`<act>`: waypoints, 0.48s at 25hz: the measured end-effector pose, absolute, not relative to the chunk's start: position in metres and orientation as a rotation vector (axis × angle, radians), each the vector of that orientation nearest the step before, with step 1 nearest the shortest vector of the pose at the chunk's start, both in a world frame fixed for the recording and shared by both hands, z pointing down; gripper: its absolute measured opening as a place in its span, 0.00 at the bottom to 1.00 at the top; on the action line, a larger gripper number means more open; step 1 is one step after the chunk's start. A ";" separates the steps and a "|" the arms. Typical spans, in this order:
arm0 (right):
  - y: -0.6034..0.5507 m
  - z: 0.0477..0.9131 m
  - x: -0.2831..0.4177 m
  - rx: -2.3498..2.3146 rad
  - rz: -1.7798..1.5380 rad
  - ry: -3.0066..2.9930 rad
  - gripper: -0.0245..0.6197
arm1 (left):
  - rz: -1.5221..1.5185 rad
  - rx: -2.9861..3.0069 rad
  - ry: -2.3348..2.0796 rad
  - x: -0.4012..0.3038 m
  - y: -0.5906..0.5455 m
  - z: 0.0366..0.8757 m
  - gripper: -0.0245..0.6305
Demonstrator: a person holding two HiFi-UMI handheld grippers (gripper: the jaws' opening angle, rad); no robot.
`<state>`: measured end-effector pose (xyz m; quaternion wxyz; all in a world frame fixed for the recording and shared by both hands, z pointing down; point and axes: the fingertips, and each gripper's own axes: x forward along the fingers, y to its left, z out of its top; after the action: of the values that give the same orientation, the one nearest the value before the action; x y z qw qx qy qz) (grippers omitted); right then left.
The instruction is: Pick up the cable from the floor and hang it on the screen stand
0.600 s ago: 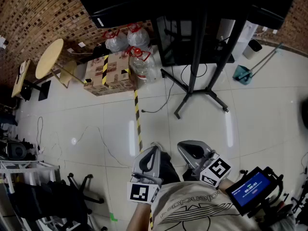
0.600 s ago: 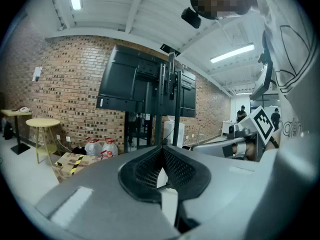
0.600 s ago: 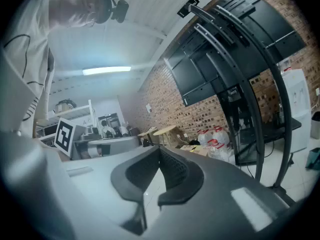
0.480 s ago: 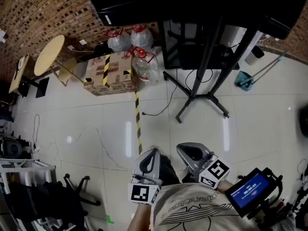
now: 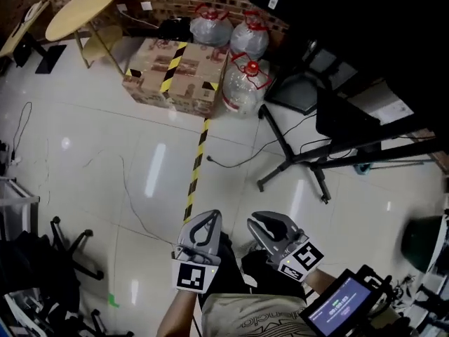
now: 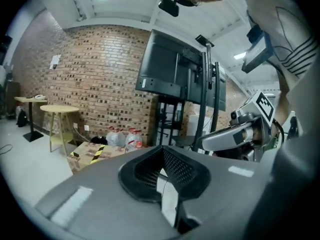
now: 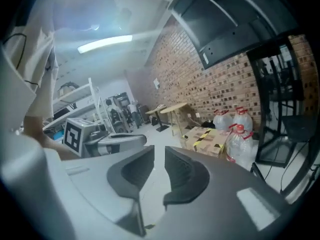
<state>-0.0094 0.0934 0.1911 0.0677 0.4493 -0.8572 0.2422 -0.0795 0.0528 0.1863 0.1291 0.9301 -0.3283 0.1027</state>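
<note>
A: Head view. Glossy white tile floor (image 5: 91,125), brick wall along the top. The thin black cable (image 5: 226,166) lies loose on the tile. Its free end is just beside the yellow-and-black tape strip (image 5: 196,168), and the rest runs in toward the feet of the black metal screen stand (image 5: 279,137). The left gripper (image 5: 205,217) and right gripper (image 5: 269,222) sit low in frame, well apart from the cable.

B: Jaws?

A: Left gripper view: the fingers (image 6: 176,167) are pressed together with nothing between them, and the stand is ahead. Right gripper view: the fingers (image 7: 183,173) show a narrow gap, also empty. I can't make out the cable for certain in either gripper view.

B: Risks?

A: Three, as I judge it.
1. There is a second thin dark wire (image 5: 127,188) on the floor to the left, so the wrong line could get grabbed.
2. The cable is thin and flat on slick tile. Closed or barely parted jaws would push it along instead of pinching it, so they need to open wider first.
3. The far end disappears among the stand legs. If it is looped or plugged in there, lifting could snag and tug the stand.

B: Anything nearby?

A: Clear plastic water bottles (image 5: 245,86) stand near the stand's feet, and a wide swing could clip them.
</note>
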 end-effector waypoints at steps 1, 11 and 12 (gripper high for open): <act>0.083 0.210 -0.015 1.311 0.725 -2.571 0.14 | 0.314 2.691 -0.969 -0.084 0.043 0.203 0.07; 0.012 0.467 -0.007 1.156 0.691 -2.434 0.17 | 0.447 2.527 -1.090 -0.080 0.009 0.407 0.07; 0.008 0.486 -0.006 1.148 0.689 -2.425 0.19 | 0.445 2.496 -1.103 -0.082 0.007 0.420 0.07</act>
<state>-0.0057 0.0078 0.4862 0.1848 0.4073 -0.8604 0.2443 -0.0821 0.0070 0.4203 0.1875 0.8868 -0.3918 0.1580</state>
